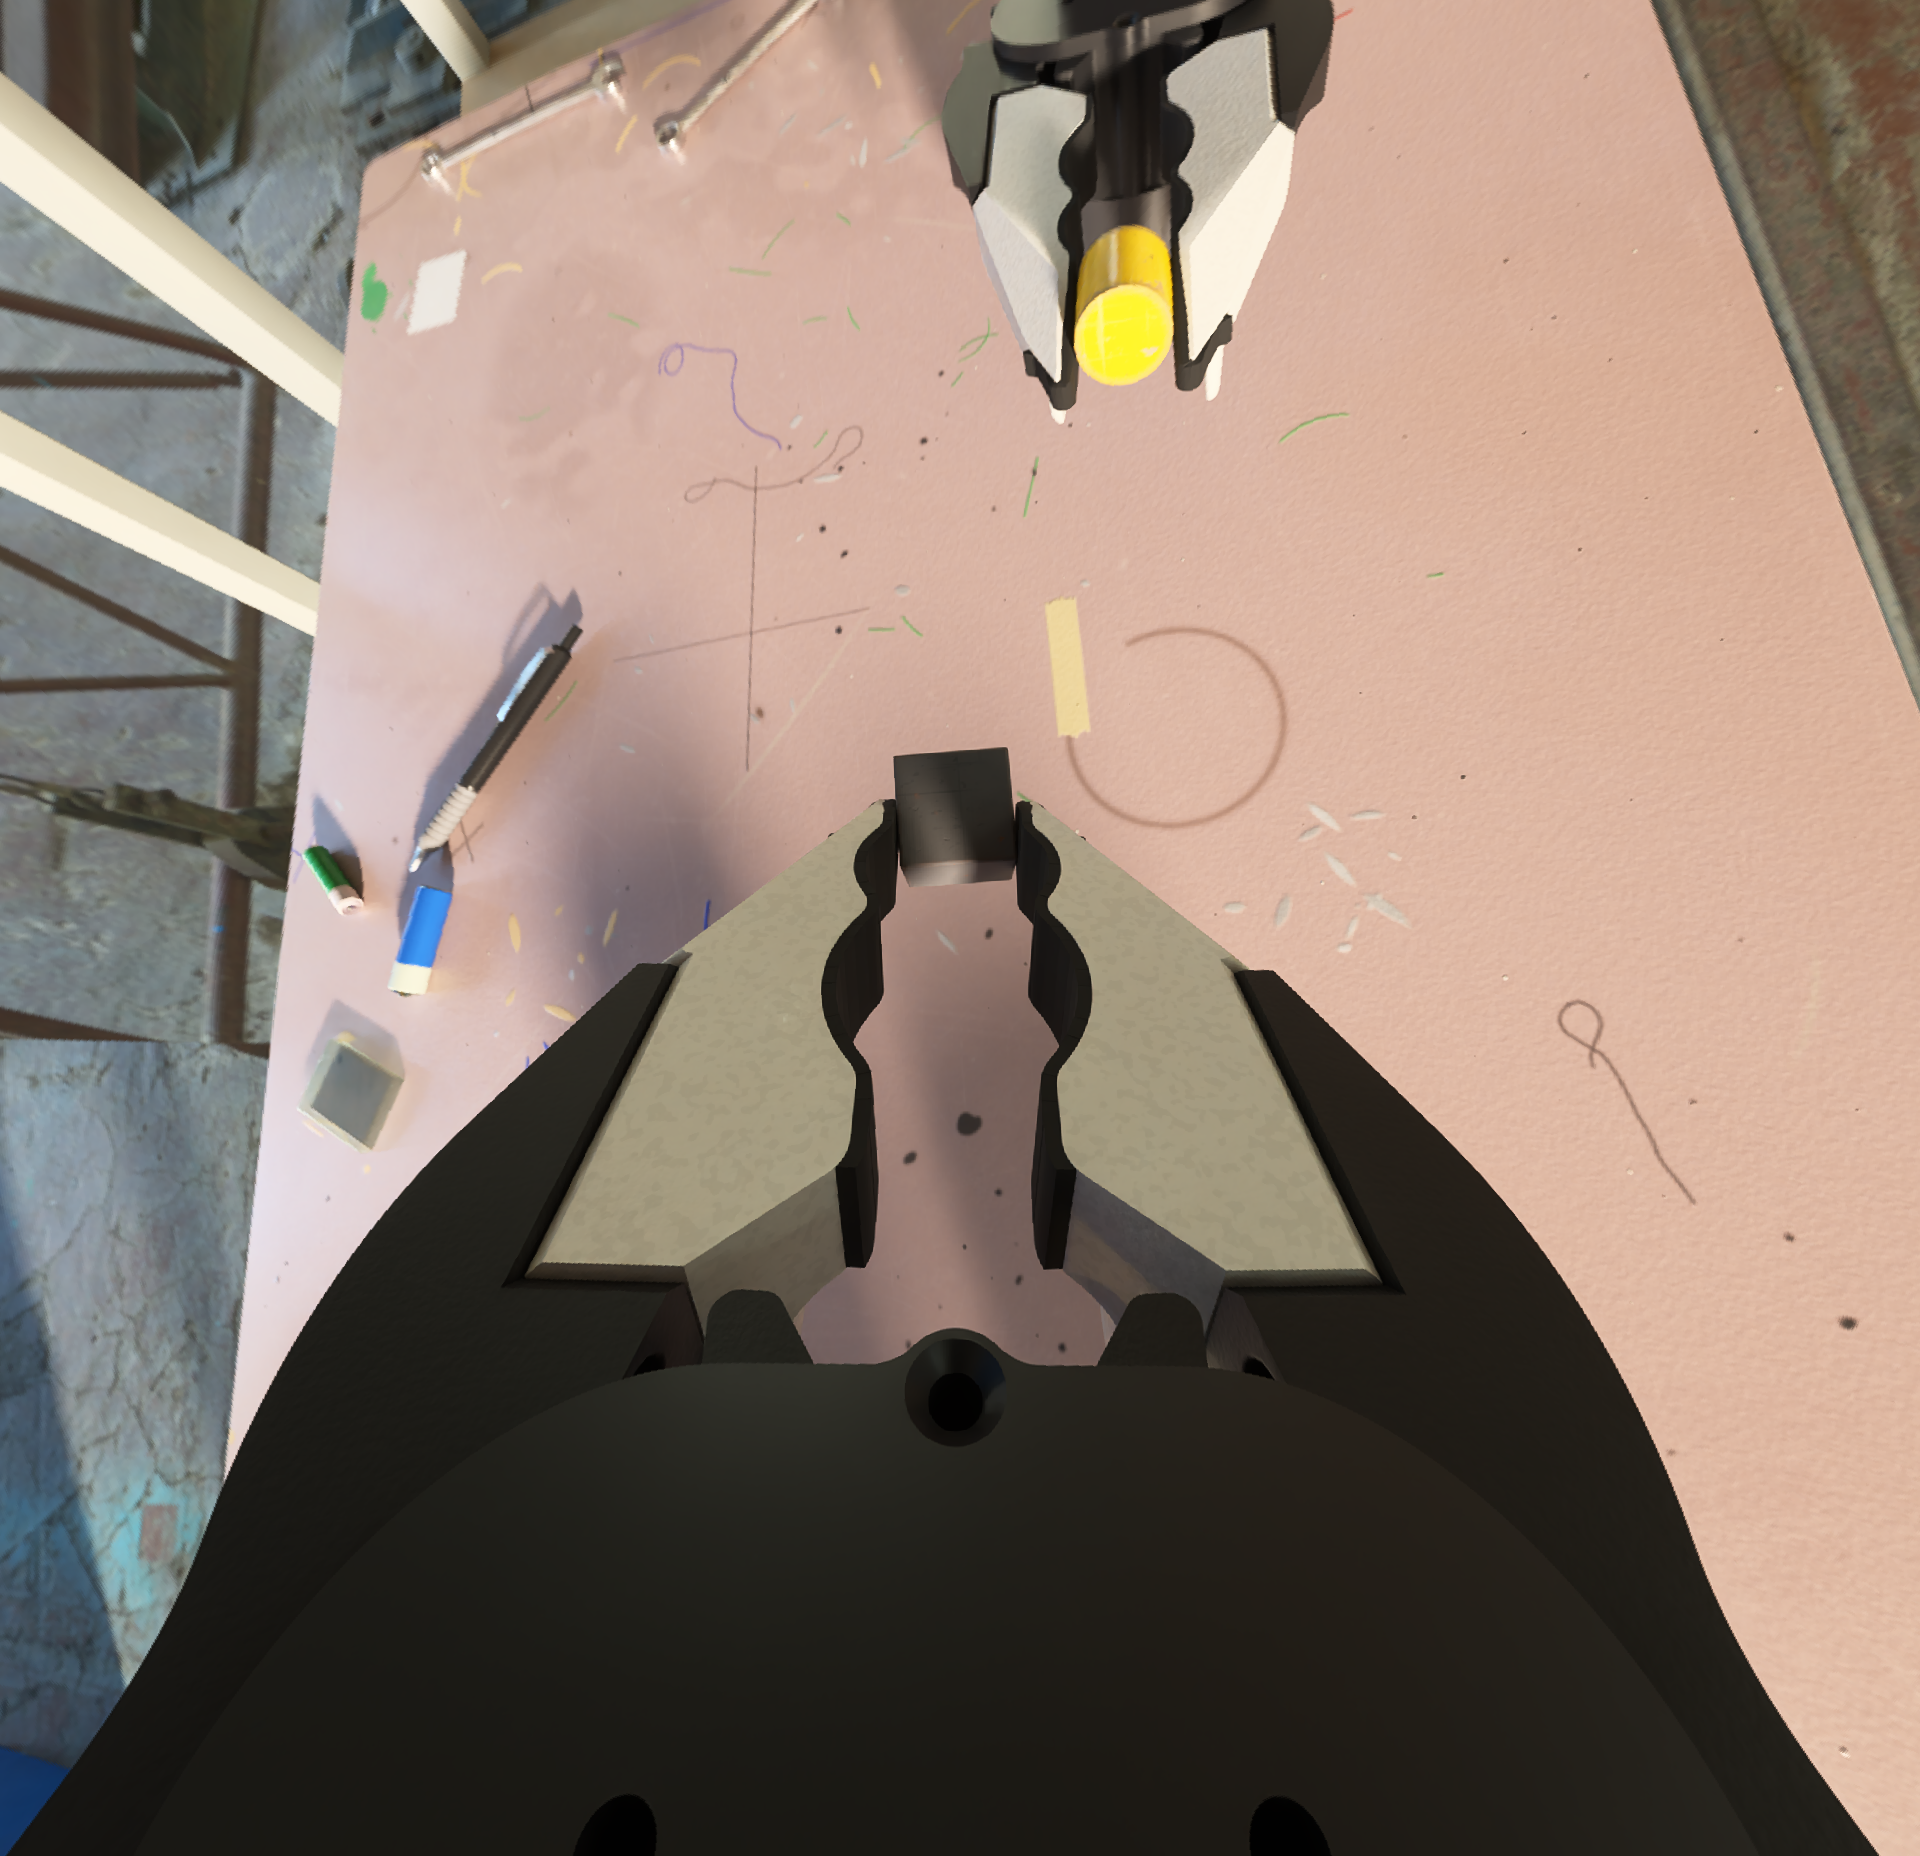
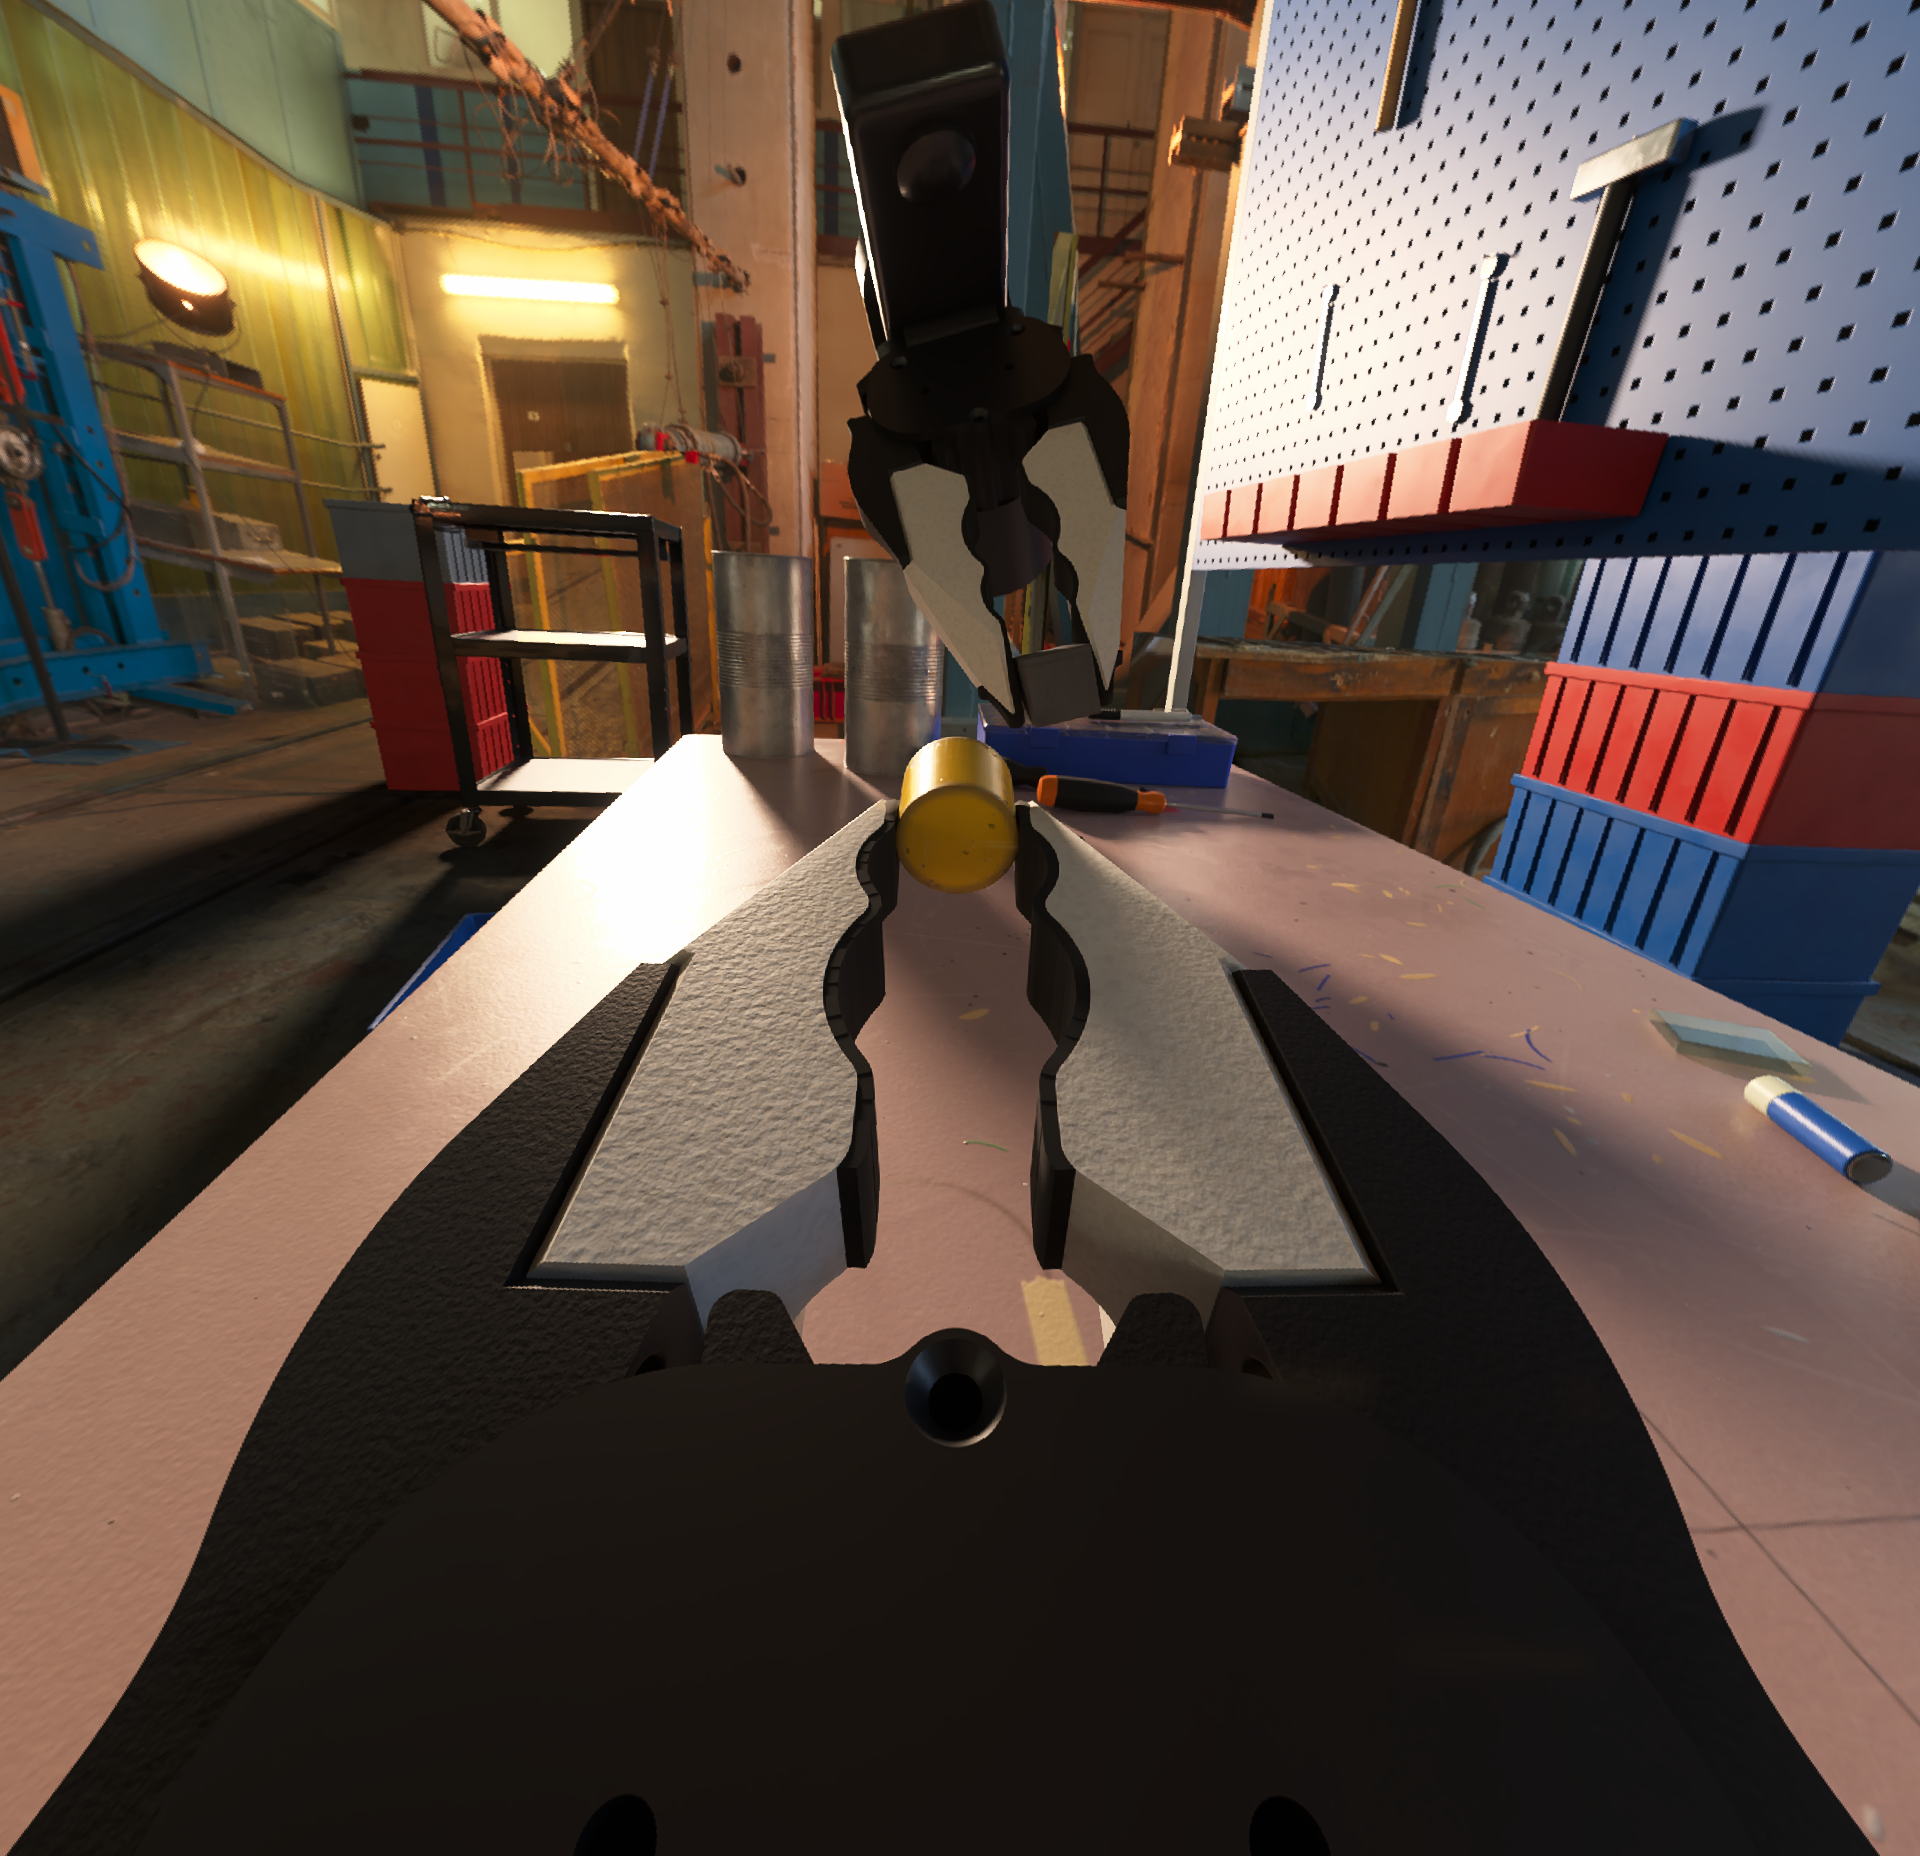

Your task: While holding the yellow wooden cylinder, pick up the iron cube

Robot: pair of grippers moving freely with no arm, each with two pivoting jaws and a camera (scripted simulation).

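My left gripper [image 1: 953, 832] is shut on the dark iron cube [image 1: 951, 814], which sits between its fingertips over the pink table [image 1: 1455, 871]. The right wrist view shows this gripper [image 2: 1055, 700] pointing down with the cube [image 2: 1060, 676] held clear of the tabletop. My right gripper [image 2: 956, 832] is shut on the yellow wooden cylinder [image 2: 956, 814], held crosswise at its fingertips above the table. In the left wrist view the right gripper [image 1: 1127, 385] faces me at the far end with the cylinder [image 1: 1122, 305] in its fingers.
A pen [image 1: 509, 736], a blue marker [image 1: 421, 939], a small green item [image 1: 335, 876] and a grey block [image 1: 353, 1089] lie near the left edge. Two wrenches [image 1: 520, 123] lie at the far corner. Metal cans [image 2: 764, 653], a blue case [image 2: 1112, 746], a screwdriver [image 2: 1101, 796] and a pegboard [image 2: 1558, 248] stand beyond.
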